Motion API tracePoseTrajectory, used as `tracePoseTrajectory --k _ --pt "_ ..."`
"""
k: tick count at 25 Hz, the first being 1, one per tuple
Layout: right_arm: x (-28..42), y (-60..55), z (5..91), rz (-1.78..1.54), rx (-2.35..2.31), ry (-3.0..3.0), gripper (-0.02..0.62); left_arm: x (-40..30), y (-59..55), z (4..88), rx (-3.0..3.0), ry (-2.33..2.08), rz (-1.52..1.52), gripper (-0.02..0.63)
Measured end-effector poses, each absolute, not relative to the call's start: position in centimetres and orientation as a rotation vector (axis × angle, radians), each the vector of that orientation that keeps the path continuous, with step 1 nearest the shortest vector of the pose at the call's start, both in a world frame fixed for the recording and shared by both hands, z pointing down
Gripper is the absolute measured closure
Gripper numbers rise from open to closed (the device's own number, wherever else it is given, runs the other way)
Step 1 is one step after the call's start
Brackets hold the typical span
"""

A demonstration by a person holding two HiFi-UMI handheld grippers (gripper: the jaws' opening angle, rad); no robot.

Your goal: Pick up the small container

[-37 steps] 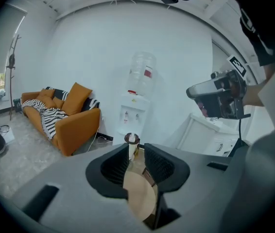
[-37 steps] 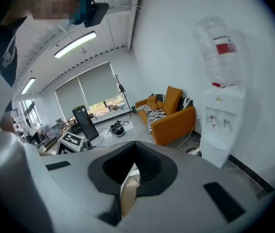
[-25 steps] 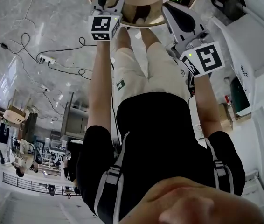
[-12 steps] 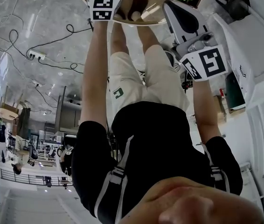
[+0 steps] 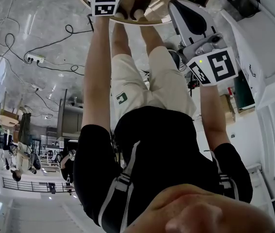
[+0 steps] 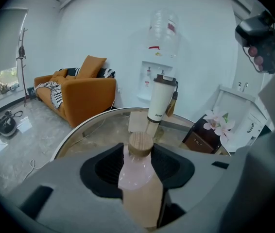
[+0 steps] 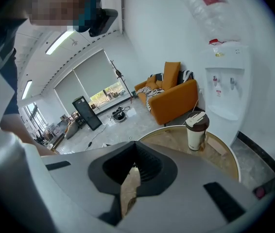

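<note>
The left claw point(image 6: 138, 154) is clamped on the small container point(image 6: 140, 183), a pale pink bottle with 1 round wooden cap point(image 6: 141, 142), held upright between the 2 dark pads. The round worktop point(image 6: 94, 132) lies beyond it. Contact between bottle base and worktop cannot be determined. 1 cream tumbler point(image 6: 160, 98) stands further back on the worktop. The right claw point(image 7: 135, 163) is closed together, empty.

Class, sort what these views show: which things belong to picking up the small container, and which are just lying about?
Belongs to the job:
small container, wooden-capped
left gripper, jaws closed on it
round table

Just lying about:
white tumbler
dark box with flowers
water dispenser
orange sofa
right gripper, shut, empty
</note>
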State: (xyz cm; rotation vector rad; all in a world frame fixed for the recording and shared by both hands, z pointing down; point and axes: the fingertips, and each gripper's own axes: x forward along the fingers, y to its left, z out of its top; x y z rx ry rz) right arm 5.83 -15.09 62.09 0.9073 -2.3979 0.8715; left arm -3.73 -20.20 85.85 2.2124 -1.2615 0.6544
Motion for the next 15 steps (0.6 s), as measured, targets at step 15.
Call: tracePoseTrajectory --k 15 --pt "5.73 -14.28 62.75 0.912 0.907 -2.371 0.595 -3.7 -19.88 86.14 2.256 -1.289 0.782 0.465"
